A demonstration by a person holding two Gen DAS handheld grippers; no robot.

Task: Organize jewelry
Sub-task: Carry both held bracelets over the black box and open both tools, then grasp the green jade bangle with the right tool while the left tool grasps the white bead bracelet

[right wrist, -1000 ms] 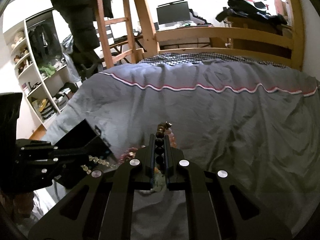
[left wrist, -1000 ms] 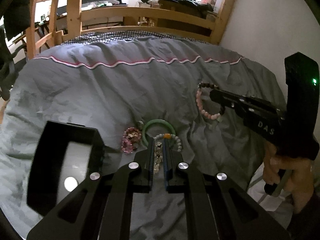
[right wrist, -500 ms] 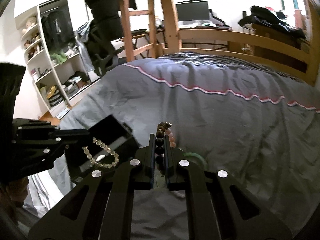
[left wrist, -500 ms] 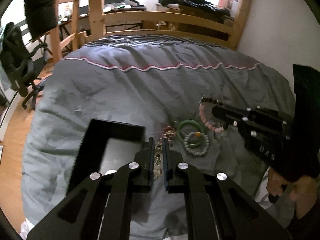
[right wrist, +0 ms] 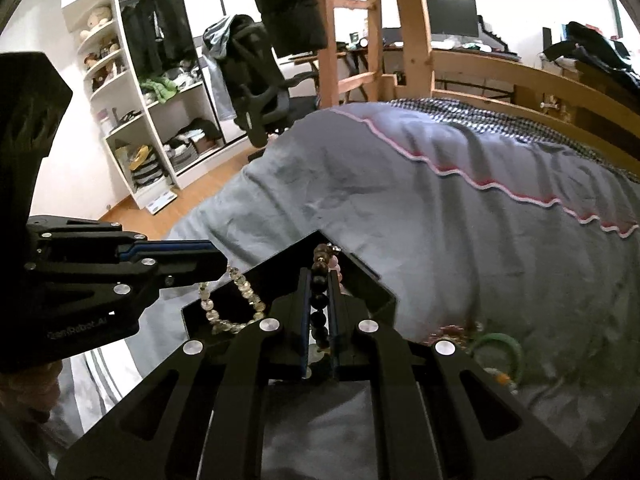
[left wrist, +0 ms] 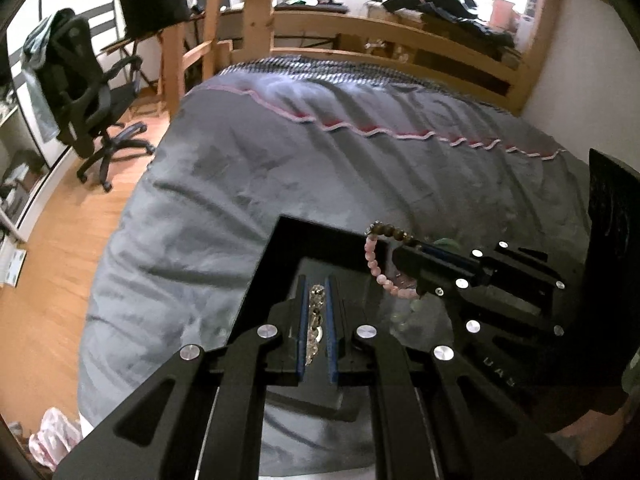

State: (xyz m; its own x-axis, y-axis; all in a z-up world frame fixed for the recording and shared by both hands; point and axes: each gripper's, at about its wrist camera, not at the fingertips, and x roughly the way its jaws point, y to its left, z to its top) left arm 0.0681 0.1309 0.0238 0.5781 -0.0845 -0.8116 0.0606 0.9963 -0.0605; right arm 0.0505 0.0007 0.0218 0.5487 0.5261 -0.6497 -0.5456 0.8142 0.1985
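A black open box (left wrist: 280, 248) lies on the grey bed; it also shows in the right wrist view (right wrist: 372, 276). My left gripper (left wrist: 316, 292) is shut on a pale clear-bead bracelet (left wrist: 314, 320) and holds it over the box; the bracelet hangs from it in the right wrist view (right wrist: 236, 304). My right gripper (right wrist: 320, 280) is shut on a pink and dark-bead bracelet (right wrist: 320, 300), also above the box; in the left wrist view the bracelet (left wrist: 376, 264) dangles from it. A green bangle (right wrist: 504, 348) and a pink bracelet (right wrist: 444, 332) lie on the bed right of the box.
The grey duvet (left wrist: 320, 160) covers the bed, with a wooden frame (left wrist: 380, 28) behind. An office chair (left wrist: 84, 100) stands on the wood floor to the left. White shelves (right wrist: 132, 120) stand beyond the bed's edge.
Both grippers have swung left from the jewelry pile to above the black box, each still carrying its bracelet. The box now sits right under the fingertips.
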